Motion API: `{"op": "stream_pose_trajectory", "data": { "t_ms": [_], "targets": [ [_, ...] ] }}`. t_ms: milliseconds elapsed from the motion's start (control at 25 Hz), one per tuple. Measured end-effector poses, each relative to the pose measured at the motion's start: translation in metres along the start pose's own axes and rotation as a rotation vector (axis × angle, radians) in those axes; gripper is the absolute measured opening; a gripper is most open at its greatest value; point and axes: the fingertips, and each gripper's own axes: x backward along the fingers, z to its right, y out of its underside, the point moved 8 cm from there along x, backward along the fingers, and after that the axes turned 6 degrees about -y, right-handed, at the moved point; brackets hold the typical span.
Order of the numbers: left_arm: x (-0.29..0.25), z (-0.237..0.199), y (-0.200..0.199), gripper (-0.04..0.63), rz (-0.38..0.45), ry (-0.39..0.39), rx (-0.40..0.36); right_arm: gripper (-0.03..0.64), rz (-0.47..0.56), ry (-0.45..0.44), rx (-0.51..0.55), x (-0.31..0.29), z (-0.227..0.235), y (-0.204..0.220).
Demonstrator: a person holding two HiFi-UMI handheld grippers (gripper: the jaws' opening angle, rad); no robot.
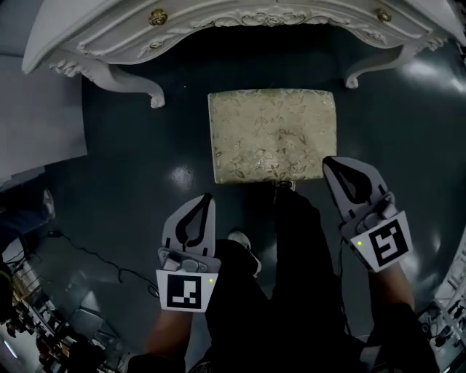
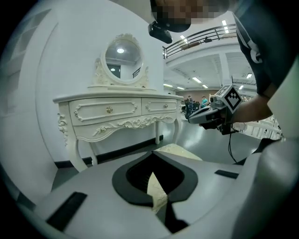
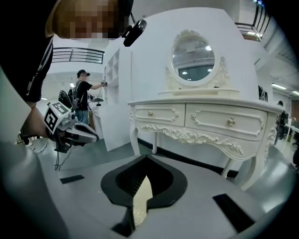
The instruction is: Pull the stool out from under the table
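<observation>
The stool (image 1: 271,135), with a cream brocade cushion, stands on the dark floor just in front of the white carved table (image 1: 240,22), between its curved legs. My left gripper (image 1: 208,197) hovers shut and empty, short of the stool's near left corner. At the stool's near right corner my right gripper (image 1: 328,161) is raised, also shut with nothing in it. In the left gripper view the closed left gripper (image 2: 154,153) points at the stool (image 2: 180,151) and the table (image 2: 117,114). The right gripper view has the right gripper (image 3: 145,157) closed, the cushion (image 3: 141,196) showing through the gap behind its tips.
The person's dark trouser legs and a shoe (image 1: 242,241) are just behind the stool. A white panel (image 1: 36,124) stands at the left, with cables (image 1: 87,255) and clutter on the floor below it. An oval mirror (image 3: 193,58) tops the table. Another person (image 3: 84,93) stands far off.
</observation>
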Motion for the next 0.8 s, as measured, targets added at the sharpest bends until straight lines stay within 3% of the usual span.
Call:
{"op": "stream_pose_trajectory", "data": {
  "t_ms": [200, 520, 680, 800],
  "targets": [
    [0.071, 0.001, -0.074, 0.008, -0.111, 0.05, 0.074, 0.028, -0.026, 0.0, -0.059, 0.049, -0.036, -0.088],
    [0.206, 0.016, -0.168, 0.008, -0.066, 0.157, 0.158, 0.028, -0.001, 0.05, -0.109, 0.132, -0.139, -0.204],
    [0.264, 0.021, -0.19, 0.008, -0.004, 0.263, 0.053, 0.028, 0.046, 0.076, -0.131, 0.168, -0.184, -0.25],
    [0.287, 0.019, -0.206, 0.008, 0.017, 0.289, 0.054, 0.028, 0.114, 0.096, -0.121, 0.187, -0.202, -0.279]
  ]
}}
